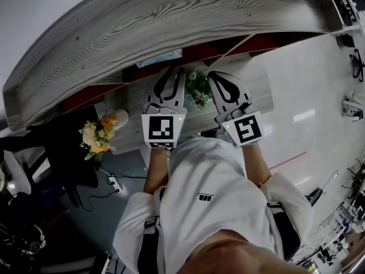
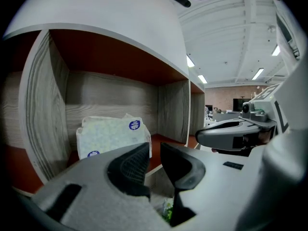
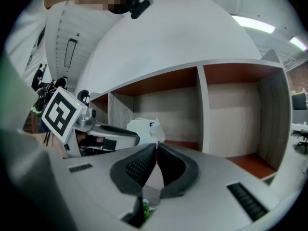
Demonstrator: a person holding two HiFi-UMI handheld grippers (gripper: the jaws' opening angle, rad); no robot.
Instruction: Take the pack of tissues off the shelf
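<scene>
Head view: both my forearms reach forward in white sleeves, side by side. The left gripper (image 1: 175,73) and right gripper (image 1: 214,76) both point at the wood-grain shelf (image 1: 142,21). Their marker cubes face the camera. A small green plant (image 1: 198,89) shows between the two grippers. Yellow and white flowers (image 1: 98,135) stand well off to my left.

Left gripper view: my jaws stand a narrow slit apart, with nothing between them. The pack of tissues (image 2: 113,136) is pale, with round blue stickers. It stands upright on the red-brown floor of the left compartment, near that compartment's left side wall. It lies beyond my jaw tips and a little to their left, not touched. The right gripper is level with mine on the right.

Right gripper view: my jaws are pressed tip to tip and hold nothing. The pack shows just above and left of the tips, deeper in the shelf, in the compartment left of the white divider (image 3: 199,107). The left gripper points toward it from the left. Neither gripper touches the pack.
</scene>
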